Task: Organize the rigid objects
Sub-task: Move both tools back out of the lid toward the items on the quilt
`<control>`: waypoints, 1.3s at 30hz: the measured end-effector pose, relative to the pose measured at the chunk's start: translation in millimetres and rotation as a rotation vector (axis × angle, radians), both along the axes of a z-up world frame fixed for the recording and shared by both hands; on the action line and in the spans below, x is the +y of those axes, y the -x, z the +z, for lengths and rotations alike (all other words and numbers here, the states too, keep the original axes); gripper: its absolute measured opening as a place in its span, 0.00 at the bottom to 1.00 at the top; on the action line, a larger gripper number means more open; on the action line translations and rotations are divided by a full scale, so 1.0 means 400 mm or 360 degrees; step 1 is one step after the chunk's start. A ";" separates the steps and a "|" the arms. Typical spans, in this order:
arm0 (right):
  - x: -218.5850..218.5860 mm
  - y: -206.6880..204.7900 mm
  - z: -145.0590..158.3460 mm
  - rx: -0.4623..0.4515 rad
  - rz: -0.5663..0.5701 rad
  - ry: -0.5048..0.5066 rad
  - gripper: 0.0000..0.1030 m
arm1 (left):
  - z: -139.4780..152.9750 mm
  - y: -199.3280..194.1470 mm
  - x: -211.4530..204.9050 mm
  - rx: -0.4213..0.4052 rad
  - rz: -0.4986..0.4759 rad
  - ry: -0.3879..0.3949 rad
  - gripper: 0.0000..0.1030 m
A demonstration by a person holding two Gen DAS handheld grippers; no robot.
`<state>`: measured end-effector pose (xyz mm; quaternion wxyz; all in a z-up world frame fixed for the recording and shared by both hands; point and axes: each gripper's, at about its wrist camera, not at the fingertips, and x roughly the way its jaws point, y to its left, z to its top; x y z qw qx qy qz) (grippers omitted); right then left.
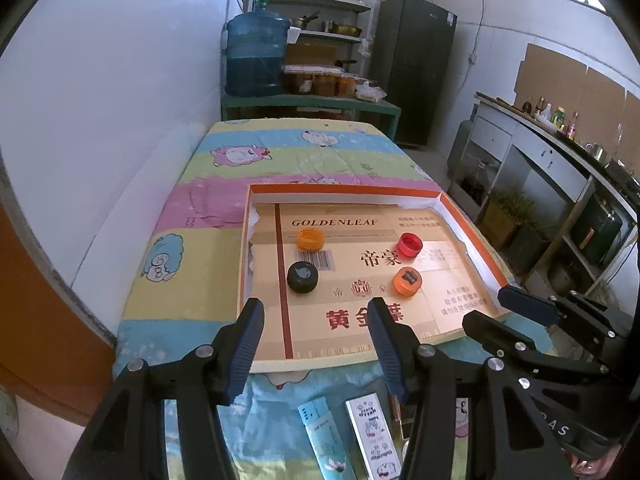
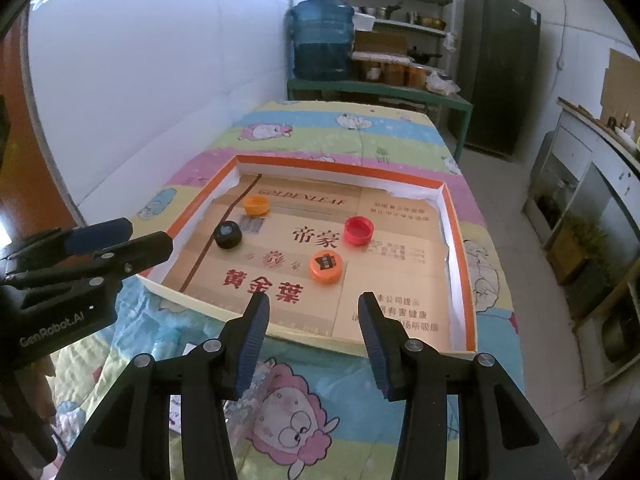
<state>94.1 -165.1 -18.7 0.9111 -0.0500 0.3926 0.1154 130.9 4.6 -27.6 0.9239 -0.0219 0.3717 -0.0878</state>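
Observation:
A shallow orange-rimmed cardboard tray (image 1: 340, 190) (image 2: 340, 168) lies on the cartoon-print cloth. Inside it sit a yellow-orange cap (image 1: 310, 239) (image 2: 257, 205), a red cap (image 1: 410, 245) (image 2: 359, 230), a black cap (image 1: 303, 277) (image 2: 227, 234) and an orange cap with a dark mark (image 1: 407, 281) (image 2: 326, 266). My left gripper (image 1: 316, 312) hovers open over the tray's near edge with nothing between its fingers. My right gripper (image 2: 312, 306) also stands open and empty above the near edge, close to the marked orange cap. Each gripper appears in the other's view: right gripper (image 1: 504, 308), left gripper (image 2: 140, 232).
Two flat packets (image 1: 326, 440) (image 1: 372, 432) lie on the cloth in front of the tray. Behind the table stand a blue water jug (image 1: 256, 56), shelves with jars, and a dark fridge (image 1: 416, 68). A counter (image 1: 560, 152) runs along the right.

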 end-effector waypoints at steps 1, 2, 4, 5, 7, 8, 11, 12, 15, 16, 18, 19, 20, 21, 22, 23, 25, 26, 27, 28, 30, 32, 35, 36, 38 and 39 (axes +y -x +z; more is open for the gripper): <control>0.001 0.005 0.002 -0.0004 0.0001 0.0002 0.46 | 0.003 0.004 0.001 -0.0004 0.0001 0.0000 0.52; 0.001 0.012 0.005 -0.0008 0.0001 0.0003 0.46 | 0.005 0.011 0.002 -0.0009 0.0001 0.0000 0.52; 0.002 0.026 0.011 -0.0017 0.0003 0.0002 0.46 | 0.010 0.024 0.002 -0.0017 0.0002 -0.0001 0.52; 0.002 0.033 0.014 -0.0020 0.0004 0.0002 0.46 | 0.012 0.031 0.002 -0.0020 0.0002 -0.0003 0.52; 0.002 0.046 0.019 -0.0027 0.0003 0.0001 0.46 | 0.017 0.047 0.004 -0.0029 0.0005 -0.0007 0.52; 0.001 0.053 0.021 -0.0031 0.0004 -0.0001 0.46 | 0.018 0.052 0.004 -0.0032 0.0005 -0.0008 0.52; 0.001 0.077 0.027 -0.0043 0.0005 0.0000 0.46 | 0.023 0.073 0.009 -0.0042 0.0012 -0.0004 0.52; -0.001 0.084 0.029 -0.0047 0.0006 -0.0001 0.46 | 0.024 0.080 0.011 -0.0045 0.0015 0.0000 0.52; -0.002 0.107 0.033 -0.0055 0.0010 -0.0002 0.46 | 0.025 0.100 0.018 -0.0045 0.0024 0.0010 0.52; -0.002 0.115 0.034 -0.0057 0.0012 -0.0003 0.46 | 0.024 0.104 0.019 -0.0043 0.0028 0.0012 0.52; 0.000 0.128 0.033 -0.0058 0.0016 -0.0004 0.46 | 0.021 0.116 0.027 -0.0038 0.0037 0.0017 0.52; 0.000 0.135 0.033 -0.0060 0.0017 -0.0004 0.46 | 0.019 0.121 0.029 -0.0034 0.0041 0.0018 0.52; -0.001 0.144 0.033 -0.0061 0.0018 -0.0005 0.46 | 0.017 0.125 0.032 -0.0033 0.0044 0.0017 0.52; -0.001 0.150 0.032 -0.0061 0.0018 -0.0007 0.46 | 0.016 0.132 0.034 -0.0031 0.0048 0.0016 0.52; -0.001 0.157 0.031 -0.0060 0.0018 -0.0011 0.46 | 0.015 0.136 0.036 -0.0030 0.0051 0.0017 0.52; -0.002 0.161 0.030 -0.0058 0.0018 -0.0014 0.46 | 0.013 0.142 0.039 -0.0028 0.0054 0.0018 0.52; 0.000 0.173 0.028 -0.0053 0.0022 -0.0019 0.46 | 0.007 0.151 0.044 -0.0022 0.0060 0.0023 0.52; 0.003 0.178 0.026 -0.0050 0.0026 -0.0019 0.46 | 0.003 0.157 0.046 -0.0015 0.0063 0.0026 0.52; 0.006 0.186 0.022 -0.0046 0.0031 -0.0016 0.46 | 0.000 0.160 0.048 -0.0010 0.0064 0.0028 0.52; 0.009 0.191 0.019 -0.0042 0.0035 -0.0015 0.46 | -0.006 0.167 0.051 -0.0004 0.0066 0.0030 0.52; 0.016 0.204 0.011 -0.0031 0.0044 -0.0014 0.46 | -0.016 0.175 0.053 0.0009 0.0068 0.0030 0.52; 0.022 0.218 0.001 -0.0016 0.0053 -0.0011 0.46 | -0.024 0.182 0.053 0.0020 0.0071 0.0035 0.52; 0.031 0.237 -0.011 0.0002 0.0064 -0.0005 0.46 | -0.036 0.190 0.055 0.0034 0.0072 0.0043 0.52; 0.033 0.242 -0.014 0.0007 0.0067 -0.0004 0.46 | -0.040 0.193 0.056 0.0039 0.0072 0.0044 0.52; 0.039 0.253 -0.020 0.0013 0.0072 -0.0002 0.46 | -0.049 0.197 0.054 0.0051 0.0073 0.0046 0.52; 0.041 0.259 -0.023 0.0016 0.0074 -0.0001 0.46 | -0.055 0.199 0.053 0.0059 0.0073 0.0048 0.52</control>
